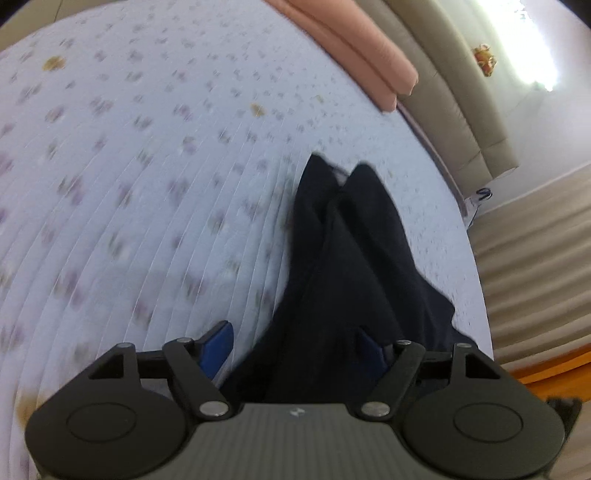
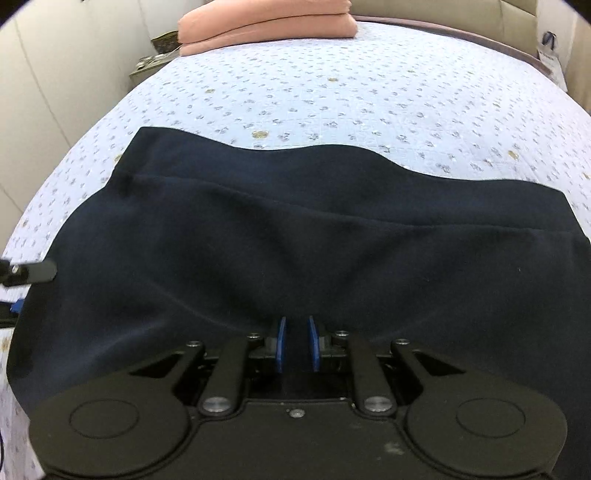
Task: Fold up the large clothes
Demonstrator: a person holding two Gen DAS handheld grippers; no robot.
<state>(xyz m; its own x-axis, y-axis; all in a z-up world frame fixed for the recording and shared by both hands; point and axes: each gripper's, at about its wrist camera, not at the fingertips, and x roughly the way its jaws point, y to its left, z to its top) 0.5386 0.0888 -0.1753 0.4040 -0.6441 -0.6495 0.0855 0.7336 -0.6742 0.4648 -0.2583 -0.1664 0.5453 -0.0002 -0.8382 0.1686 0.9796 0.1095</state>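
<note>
A large dark navy garment (image 2: 295, 236) lies spread on a bed with a pale floral sheet (image 2: 332, 92). In the left wrist view the same garment (image 1: 343, 251) runs away from the gripper as a bunched, lifted strip. My left gripper (image 1: 295, 350) has its jaws wide apart, with the cloth lying between the blue pads (image 1: 218, 347); the right pad is partly covered by cloth. My right gripper (image 2: 295, 343) sits low over the garment's near edge, its blue pads (image 2: 280, 343) close together with a narrow gap and nothing clearly held.
A folded pink blanket (image 2: 266, 26) lies at the head of the bed, also in the left wrist view (image 1: 354, 48). A beige padded headboard (image 1: 461, 92) stands behind it. A nightstand (image 2: 151, 62) is at the bed's far left. The other gripper's tip (image 2: 33, 275) shows at the left edge.
</note>
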